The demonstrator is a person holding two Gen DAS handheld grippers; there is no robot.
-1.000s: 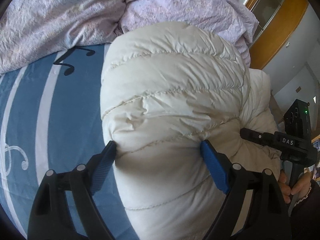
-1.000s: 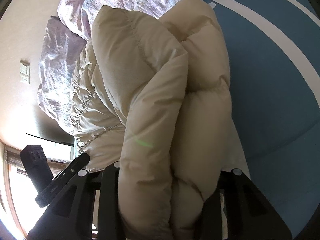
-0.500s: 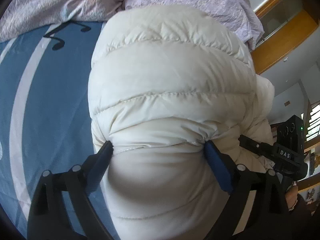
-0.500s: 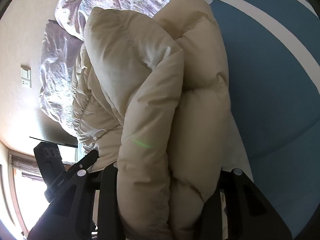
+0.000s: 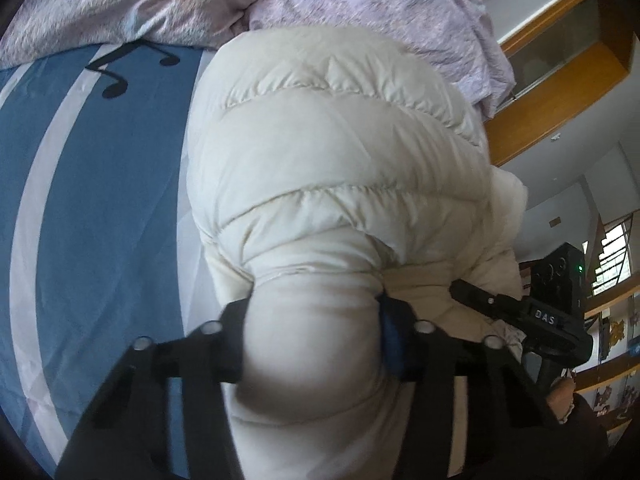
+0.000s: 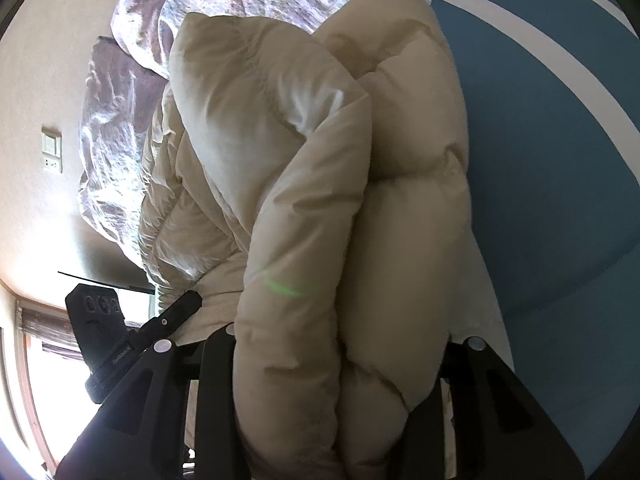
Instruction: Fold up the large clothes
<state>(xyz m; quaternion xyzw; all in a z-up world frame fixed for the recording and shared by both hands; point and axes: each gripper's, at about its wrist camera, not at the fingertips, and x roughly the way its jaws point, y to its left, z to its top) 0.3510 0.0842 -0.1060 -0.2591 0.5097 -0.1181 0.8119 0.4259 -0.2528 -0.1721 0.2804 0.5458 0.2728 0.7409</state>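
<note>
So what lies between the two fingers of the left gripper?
A bunched fold of the cream puffer jacket fills the left gripper, whose jaws have just been closing on it; the left wrist view shows it.

Both wrist cameras peer steeply down, close in — sharing the cream jacket [image 5: 328, 152] on the bed [image 5: 100, 208].

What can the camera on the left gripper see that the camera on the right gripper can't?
Only the left wrist view shows the black music notes printed on the bedsheet, the wooden shelving and a bit of the person's hand. Its left gripper has just been closing and now squeezes the jacket.

Only the right wrist view shows the wall switch and the right gripper clamped on thick folded layers.

Both show the cream puffer jacket, the blue striped bedsheet and the crumpled lilac duvet.
</note>
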